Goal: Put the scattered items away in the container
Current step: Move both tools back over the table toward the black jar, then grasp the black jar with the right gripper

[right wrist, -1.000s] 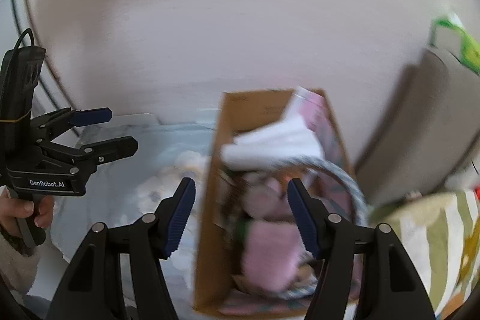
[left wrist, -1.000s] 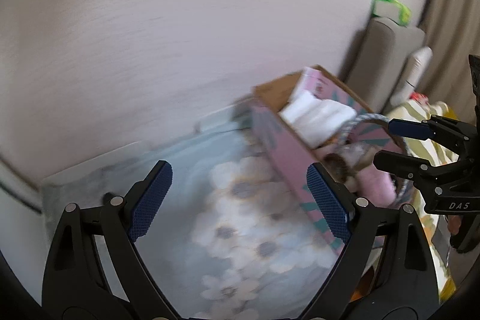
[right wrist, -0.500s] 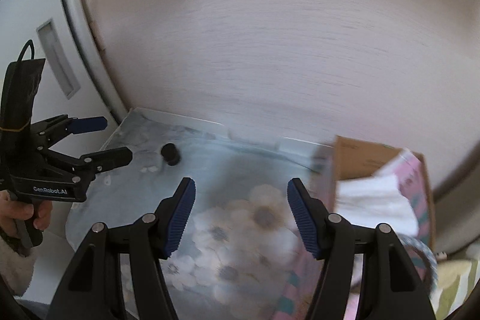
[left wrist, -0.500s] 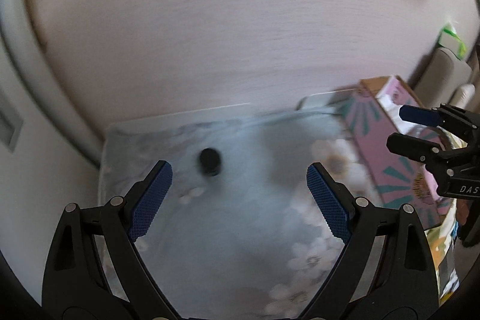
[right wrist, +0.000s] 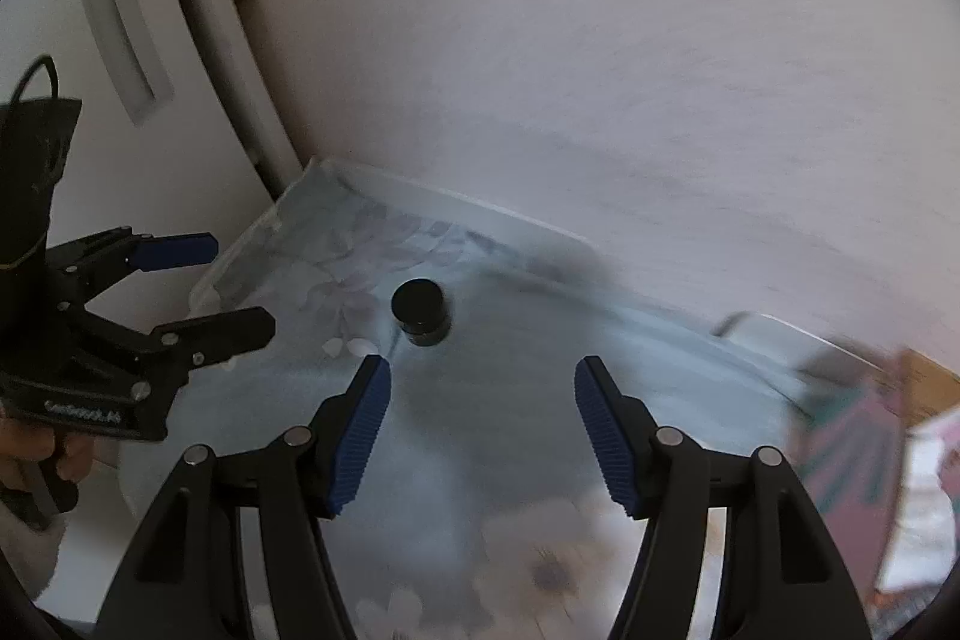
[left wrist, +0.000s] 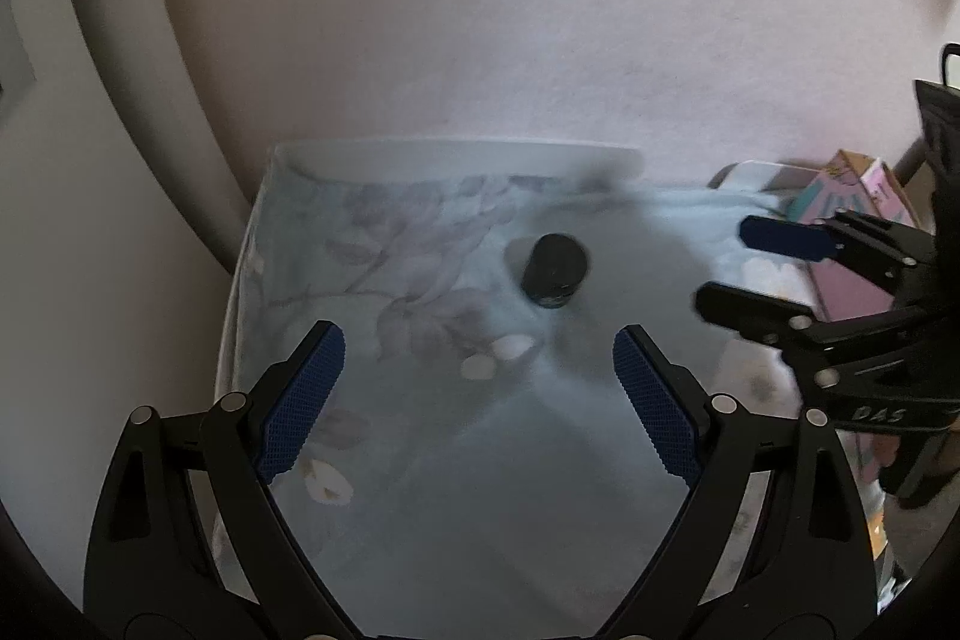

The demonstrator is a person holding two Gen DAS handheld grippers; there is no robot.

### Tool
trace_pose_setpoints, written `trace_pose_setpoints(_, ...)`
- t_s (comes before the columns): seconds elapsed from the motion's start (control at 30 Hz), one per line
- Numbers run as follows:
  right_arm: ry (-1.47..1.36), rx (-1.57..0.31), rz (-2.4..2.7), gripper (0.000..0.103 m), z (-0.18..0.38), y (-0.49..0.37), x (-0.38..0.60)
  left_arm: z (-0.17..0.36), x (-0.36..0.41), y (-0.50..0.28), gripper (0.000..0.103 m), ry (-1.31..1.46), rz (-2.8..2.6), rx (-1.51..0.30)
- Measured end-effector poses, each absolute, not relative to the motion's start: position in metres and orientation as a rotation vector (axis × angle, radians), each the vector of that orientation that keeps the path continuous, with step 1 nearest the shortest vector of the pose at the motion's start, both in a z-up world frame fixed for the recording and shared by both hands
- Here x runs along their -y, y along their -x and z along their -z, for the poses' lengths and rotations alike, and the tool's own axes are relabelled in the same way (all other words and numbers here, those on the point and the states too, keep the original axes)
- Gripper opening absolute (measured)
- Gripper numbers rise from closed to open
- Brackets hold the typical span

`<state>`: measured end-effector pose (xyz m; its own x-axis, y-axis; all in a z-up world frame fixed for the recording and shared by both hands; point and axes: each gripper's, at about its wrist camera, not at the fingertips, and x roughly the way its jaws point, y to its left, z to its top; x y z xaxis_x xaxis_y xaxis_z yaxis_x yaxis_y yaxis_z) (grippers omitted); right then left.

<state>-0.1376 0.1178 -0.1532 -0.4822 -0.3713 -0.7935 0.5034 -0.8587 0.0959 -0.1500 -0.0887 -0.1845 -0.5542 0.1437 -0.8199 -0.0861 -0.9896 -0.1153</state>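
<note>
Black jar (left wrist: pixel 553 270) stands on a pale floral cloth (left wrist: pixel 420 460) by a light wall (left wrist: pixel 480 10), at twelve o'clock from both empty grippers: left (left wrist: pixel 479 403) wide open, right (right wrist: pixel 482 433) half open. Box (left wrist: pixel 852 232) at three o'clock.

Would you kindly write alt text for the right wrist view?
A small black jar stands on a floral cloth, ahead of the open, empty right gripper. The left gripper, also open, is at the left edge.
</note>
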Motion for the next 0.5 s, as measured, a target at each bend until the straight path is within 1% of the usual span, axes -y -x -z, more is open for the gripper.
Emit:
trace_pose_setpoints(0.13, -1.219, -0.222, 2.268, 0.06, 0.185, 0.157, -0.091, 0.206, 0.102, 0.161, 0.091, 1.444, -2.643, 0.146)
trace_pose_setpoints(0.37, -1.25, -0.201, 2.218, 0.06, 0.212, 0.178, -0.064, 0.231, 0.111, 0.177, 0.091, 1.436, -2.619, 0.219)
trace_pose_setpoints(0.47, -1.255, -0.22, 2.215, 0.06, 0.219, 0.183, -0.058, 0.239, 0.113, 0.18, 0.088, 1.437, -2.601, 0.241)
trace_pose_setpoints(0.5, -1.253, -0.225, 2.213, 0.06, 0.221, 0.185, -0.057, 0.241, 0.115, 0.181, 0.085, 1.439, -2.593, 0.245)
